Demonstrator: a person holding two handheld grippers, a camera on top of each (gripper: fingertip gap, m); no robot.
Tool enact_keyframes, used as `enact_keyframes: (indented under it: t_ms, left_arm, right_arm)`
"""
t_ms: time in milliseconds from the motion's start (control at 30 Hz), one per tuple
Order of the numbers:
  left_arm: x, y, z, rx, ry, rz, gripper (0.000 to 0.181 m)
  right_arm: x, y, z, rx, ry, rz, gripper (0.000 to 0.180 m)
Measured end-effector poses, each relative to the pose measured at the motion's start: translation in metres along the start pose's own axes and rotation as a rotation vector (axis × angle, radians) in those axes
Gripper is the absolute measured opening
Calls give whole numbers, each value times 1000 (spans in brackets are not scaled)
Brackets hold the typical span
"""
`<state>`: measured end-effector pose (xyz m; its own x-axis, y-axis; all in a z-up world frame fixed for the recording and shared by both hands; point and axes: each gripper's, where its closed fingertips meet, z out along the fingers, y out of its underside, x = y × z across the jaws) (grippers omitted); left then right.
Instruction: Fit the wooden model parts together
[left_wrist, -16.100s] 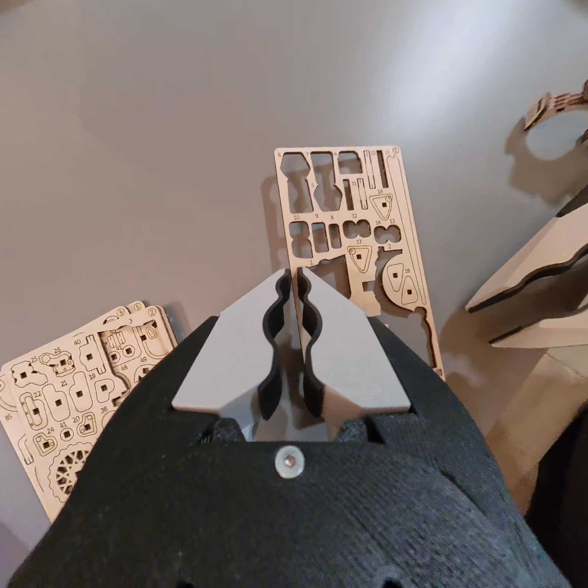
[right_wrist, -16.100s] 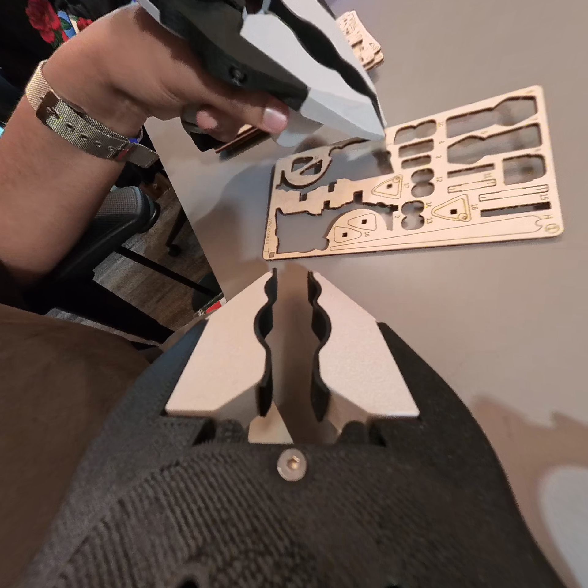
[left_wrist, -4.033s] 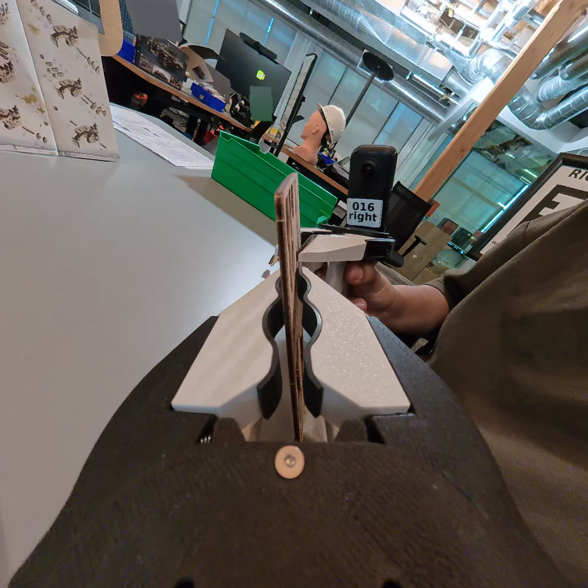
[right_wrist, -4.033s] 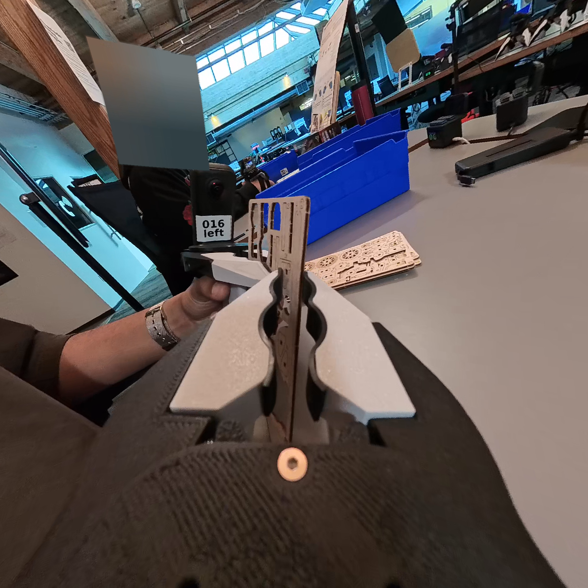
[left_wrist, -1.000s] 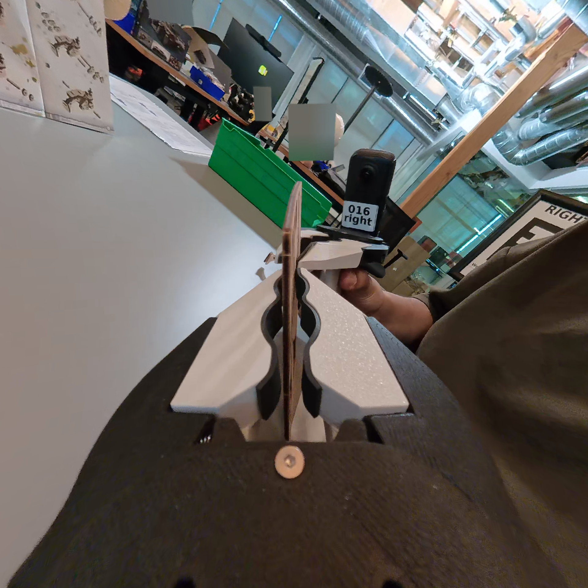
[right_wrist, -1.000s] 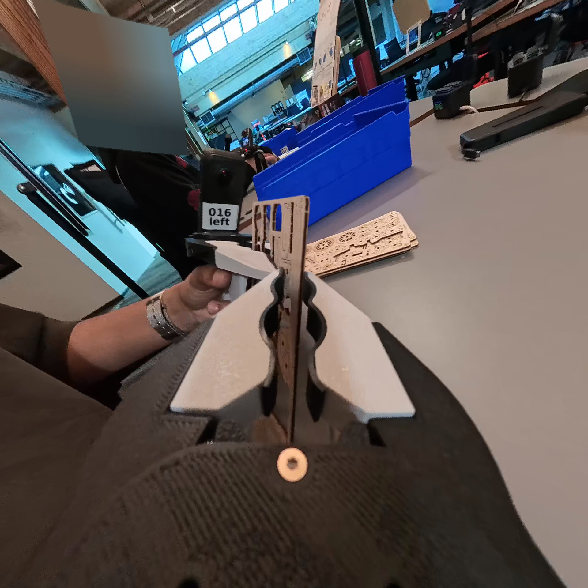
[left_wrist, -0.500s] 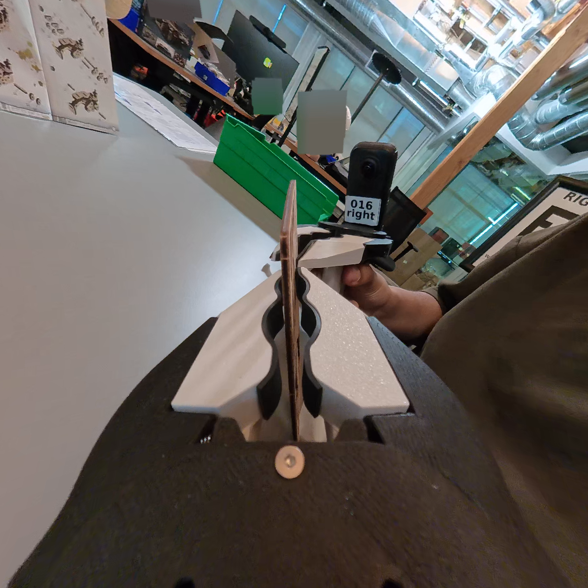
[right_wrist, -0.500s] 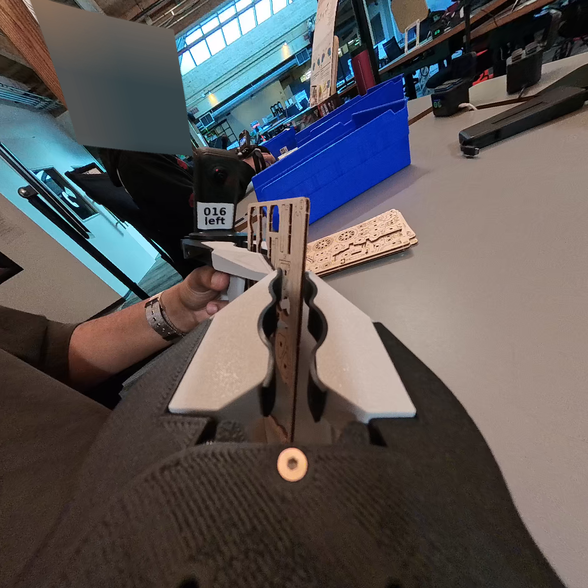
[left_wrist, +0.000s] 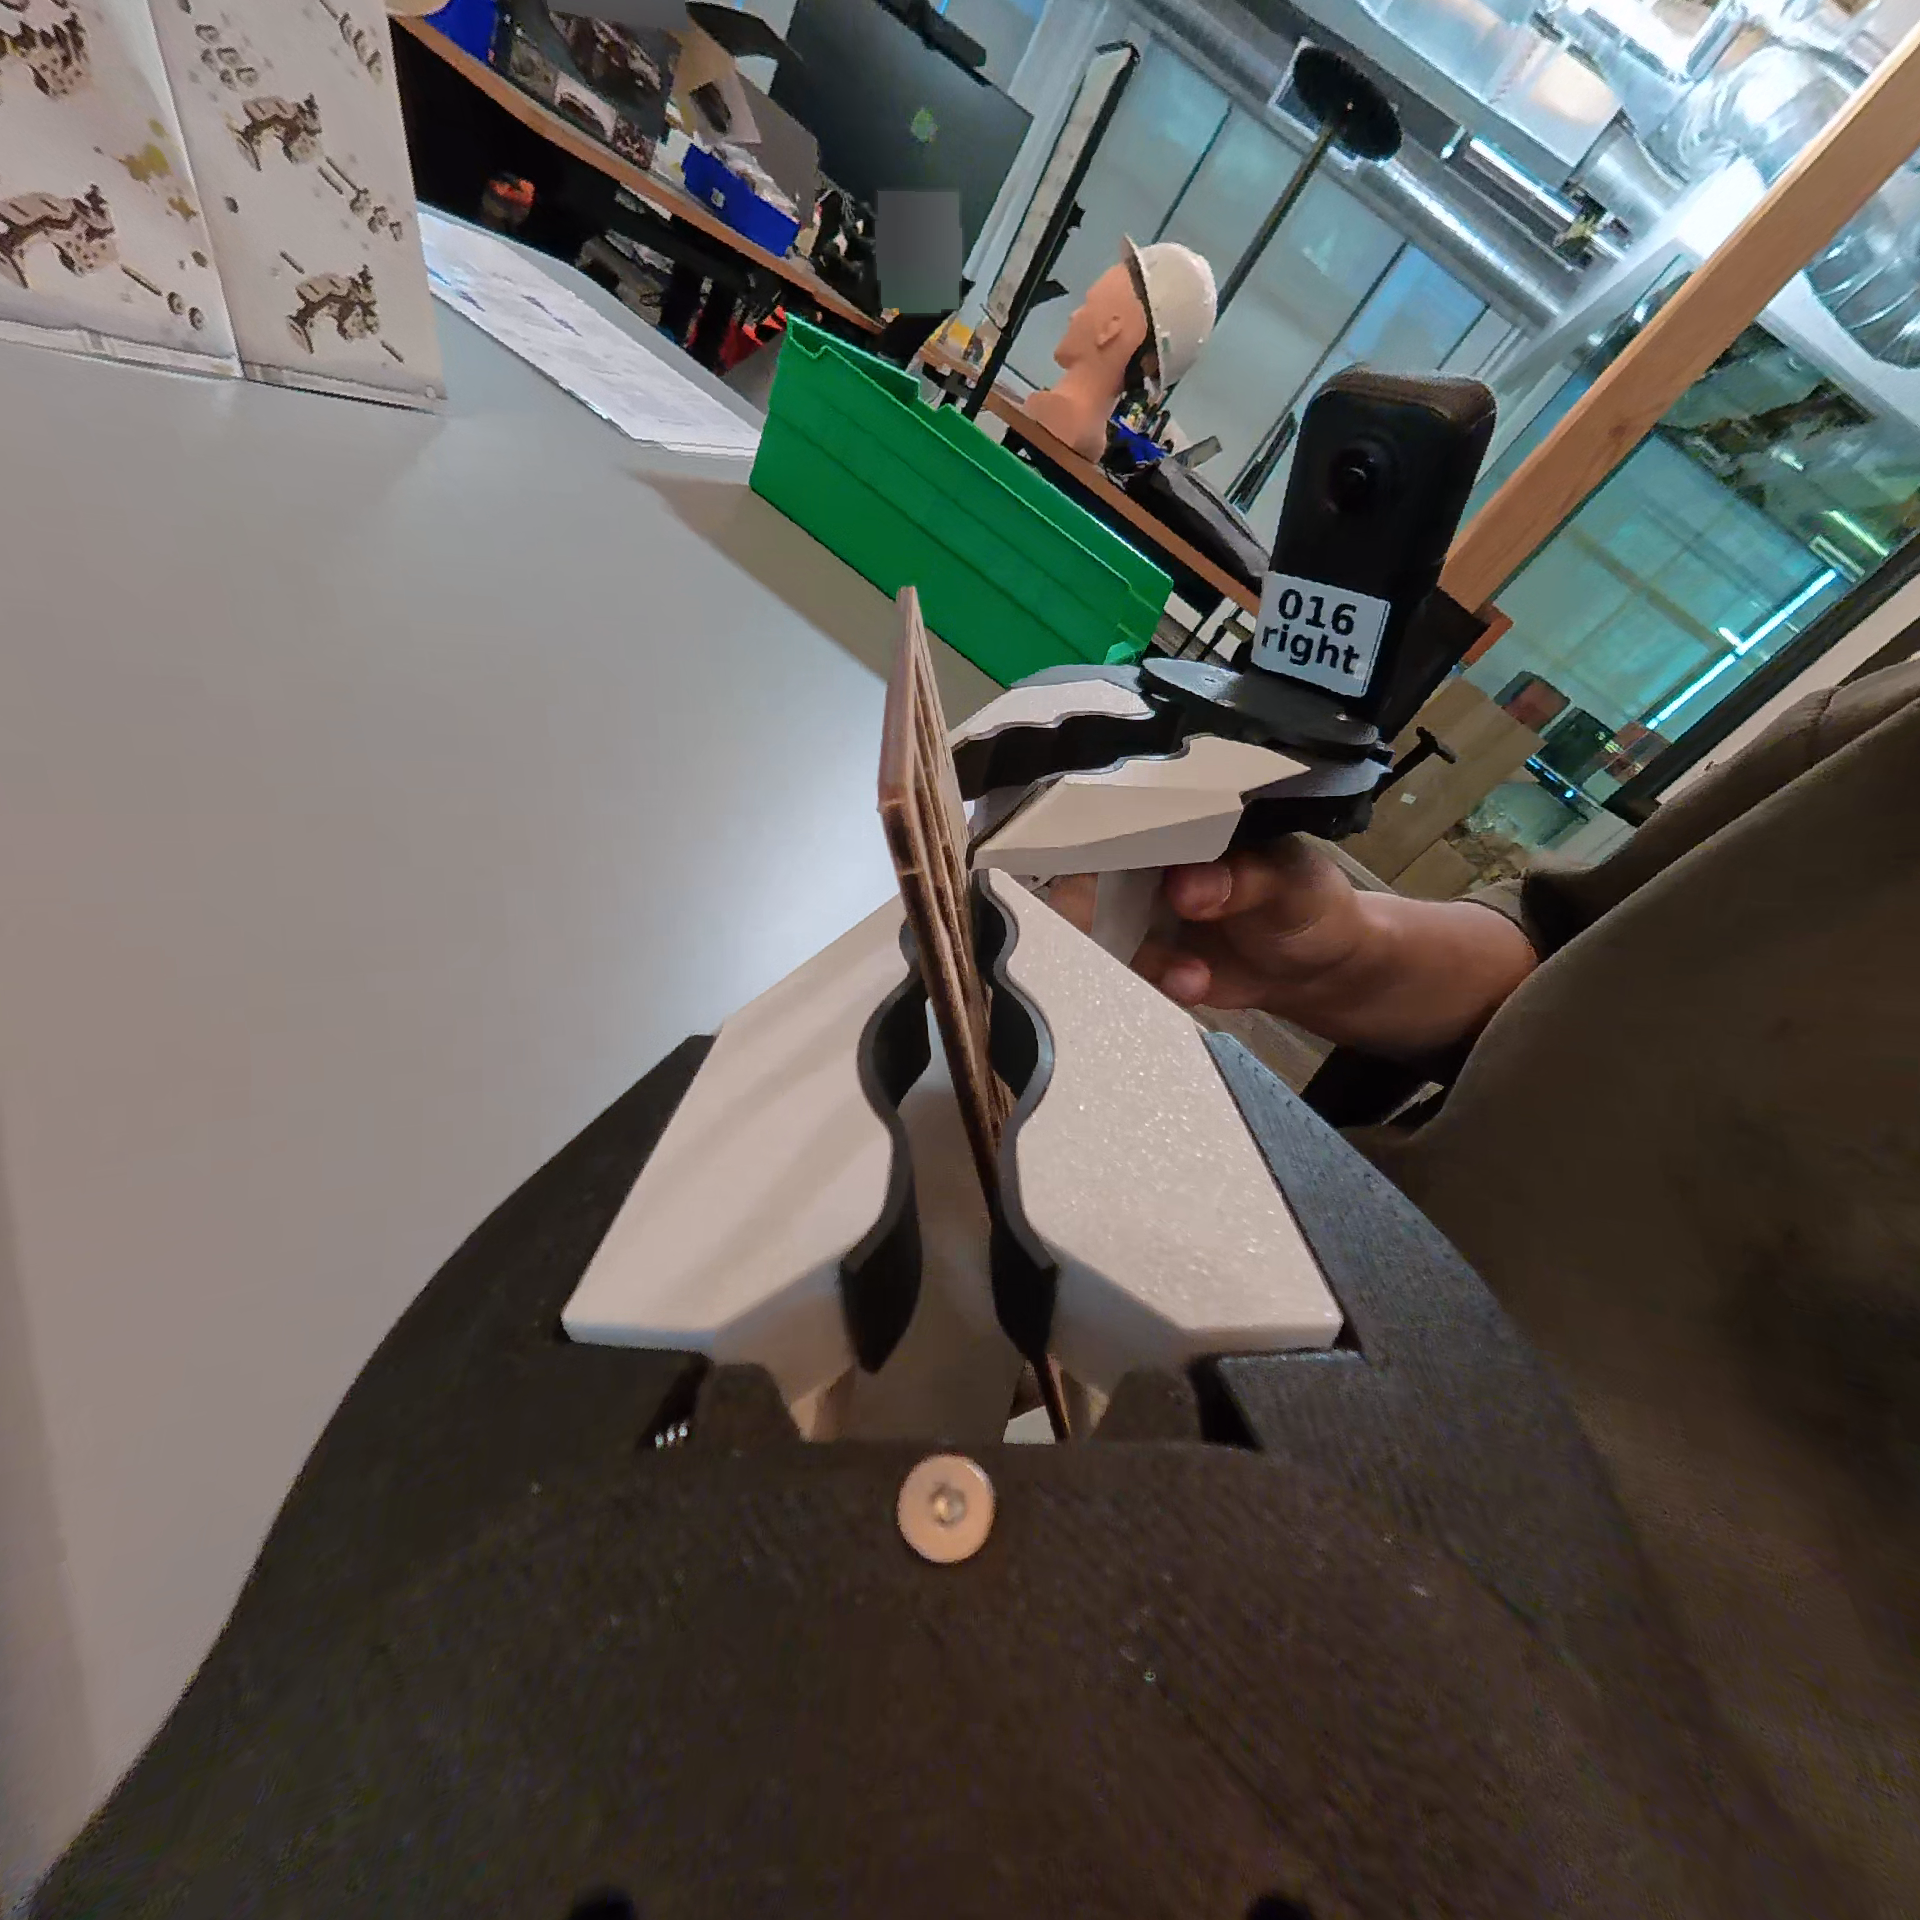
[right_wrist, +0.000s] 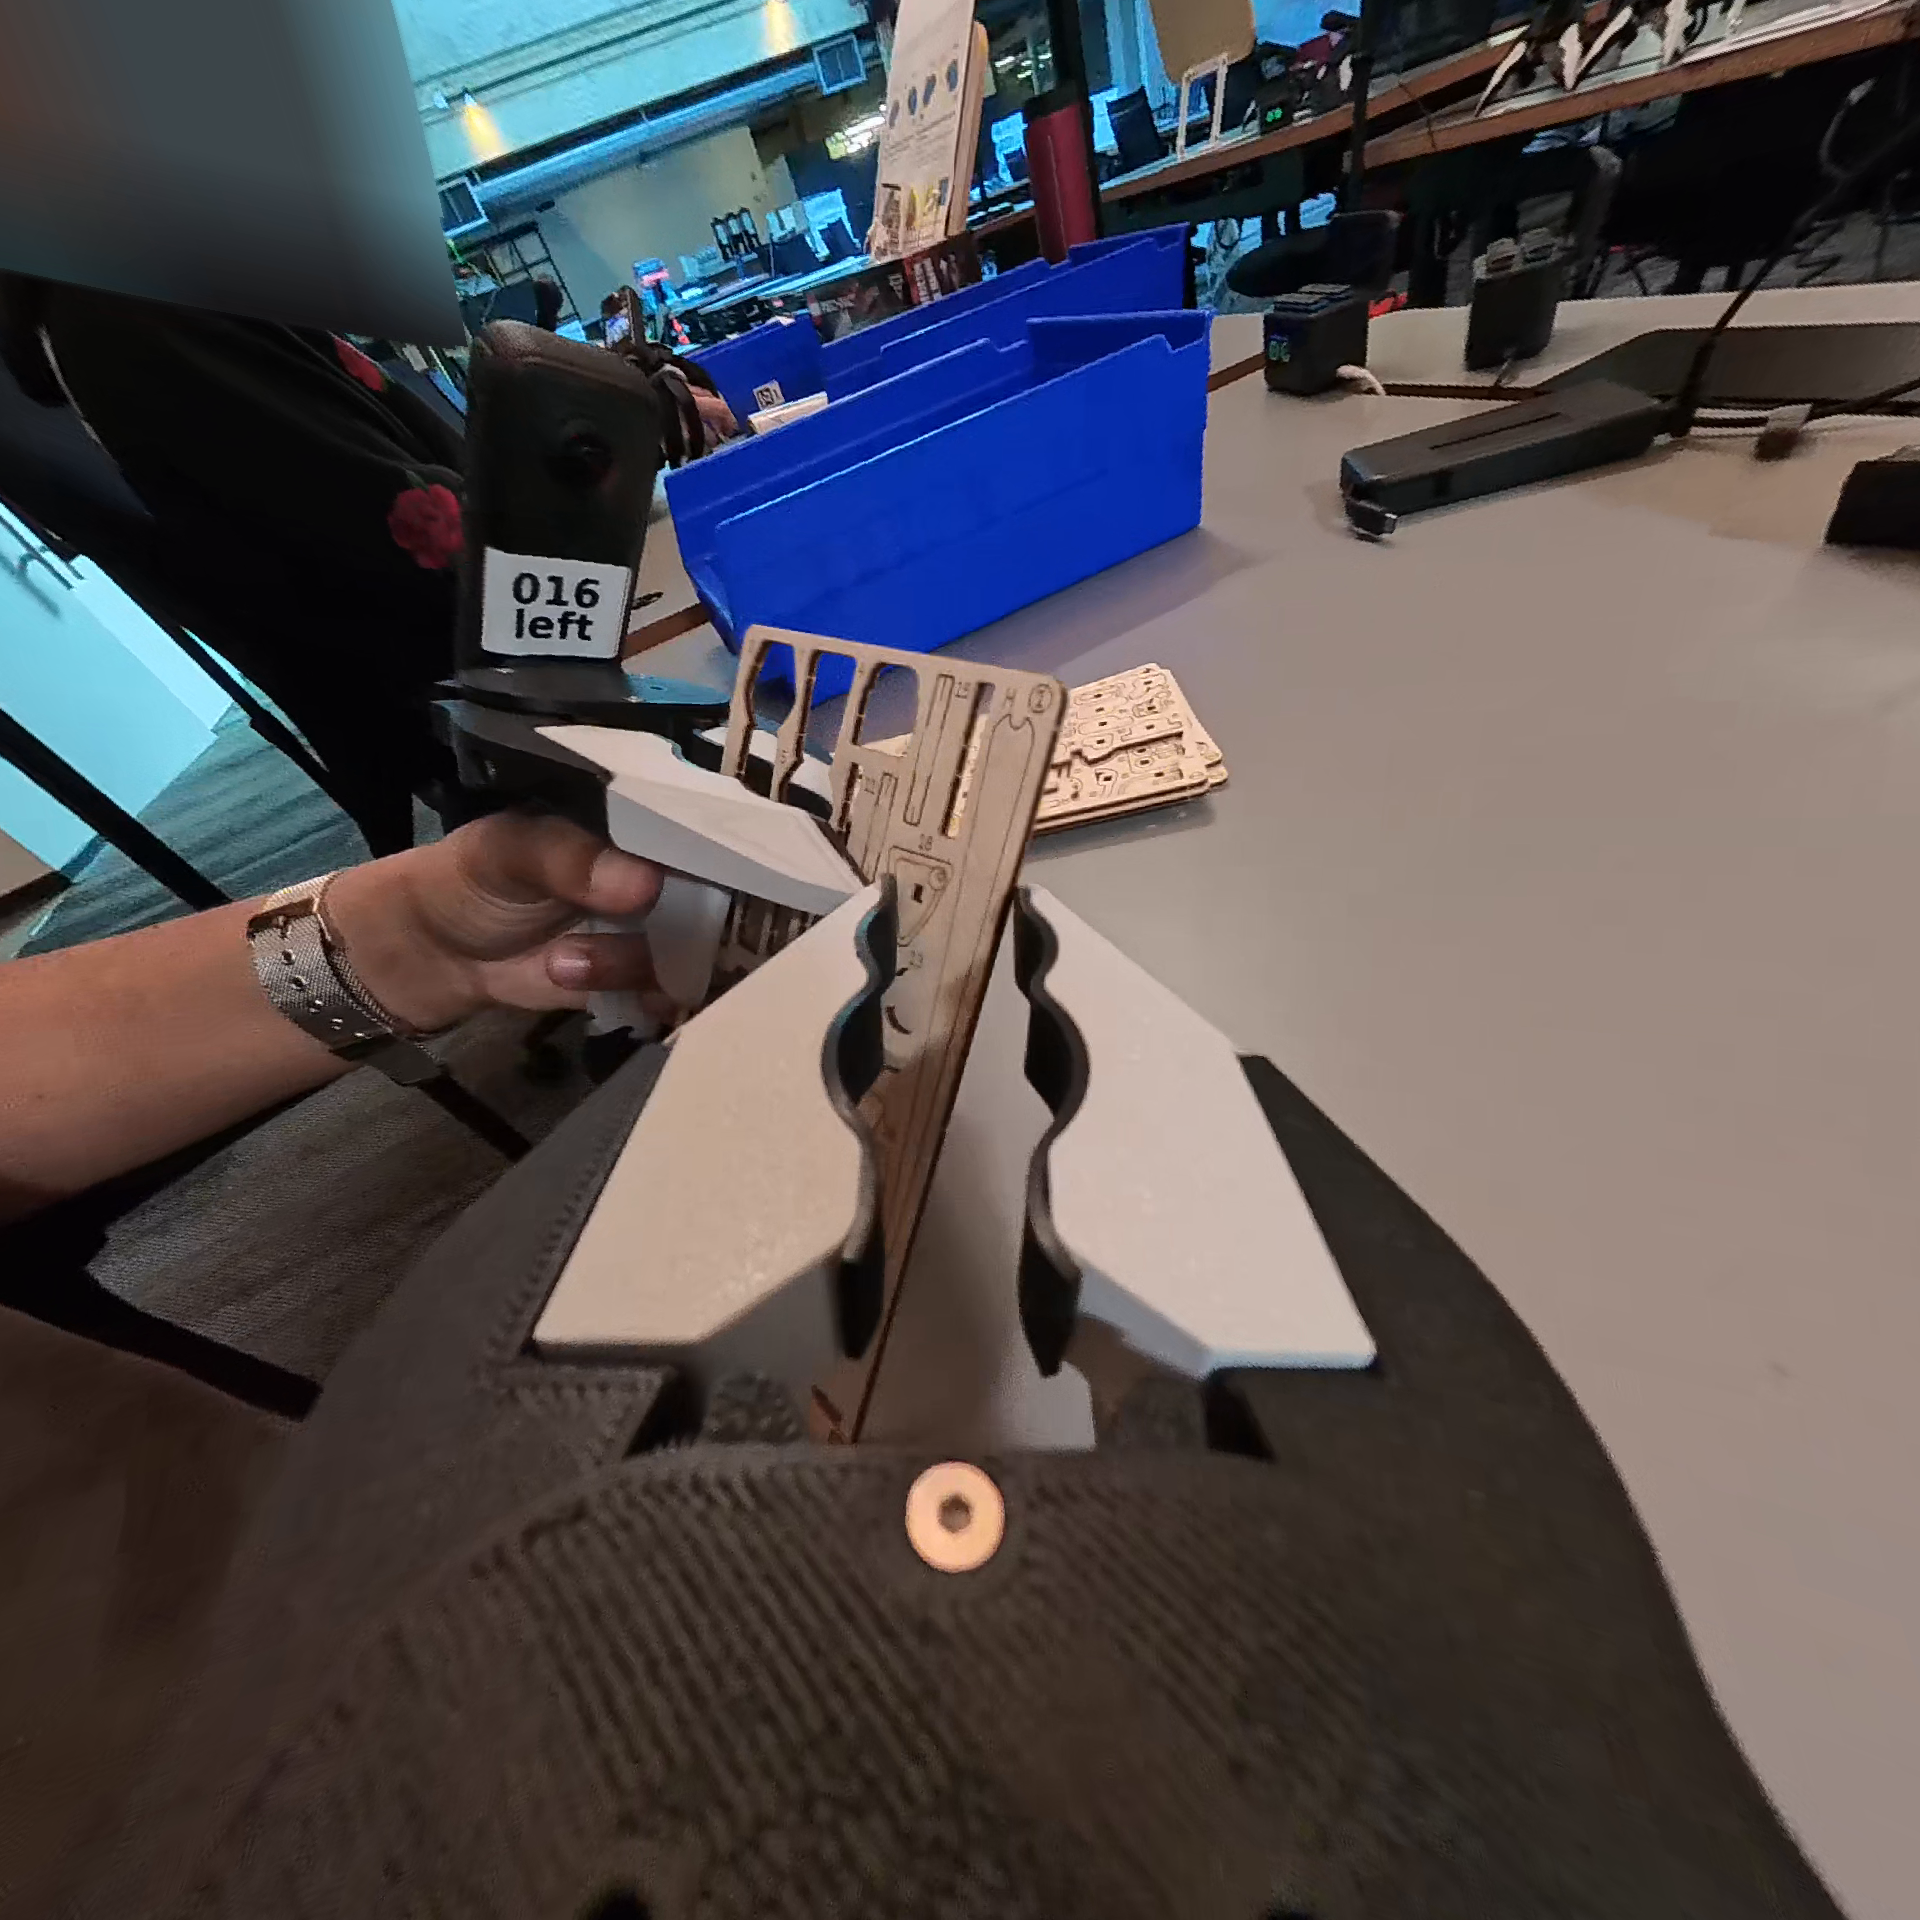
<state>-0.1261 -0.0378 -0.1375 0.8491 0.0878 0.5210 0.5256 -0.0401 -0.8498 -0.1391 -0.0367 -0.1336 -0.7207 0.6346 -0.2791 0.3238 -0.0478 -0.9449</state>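
Note:
A thin wooden parts sheet (left_wrist: 928, 790) with cut-out holes is held on edge above the grey table (left_wrist: 416, 727). My left gripper (left_wrist: 940, 904) is shut on one end; the sheet slants between its pads. In the right wrist view the sheet (right_wrist: 935, 790) runs between my right gripper's (right_wrist: 954, 899) fingers. Those jaws stand apart, and the sheet leans on the left pad (right_wrist: 862, 1039). Each gripper faces the other: the right one (left_wrist: 982, 790) shows in the left wrist view, the left one (right_wrist: 821, 831) in the right wrist view.
A stack of wooden parts sheets (right_wrist: 1132, 748) lies on the table (right_wrist: 1507, 883) before a blue bin (right_wrist: 935, 488). A green bin (left_wrist: 935, 520) and printed booklets (left_wrist: 208, 177) stand at the far side. Black devices (right_wrist: 1496, 457) lie at the back right. My two grippers' fingertips are within a few centimetres of each other.
My right gripper's jaws have opened since half a second ago. The sheet now stands tilted in both views instead of straight between the pads.

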Motion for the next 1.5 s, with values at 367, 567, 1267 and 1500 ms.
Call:
enact_keyframes:
  t_ms: [367,567,1267,1500]
  left_arm:
    - [-1,-6,-6,34,6,1,1]
    - [-1,-7,-6,43,8,-1,1]
    - [0,-5,-6,40,27,-20,1]
    - [-1,-5,-6,42,29,-27,1]
  right_arm:
    - [1,-1,1,9,2,16,23]
    - [0,-1,1,16,-5,15,21]
    - [-6,0,4,16,-28,28,19]
    - [-5,0,4,16,-26,26,20]
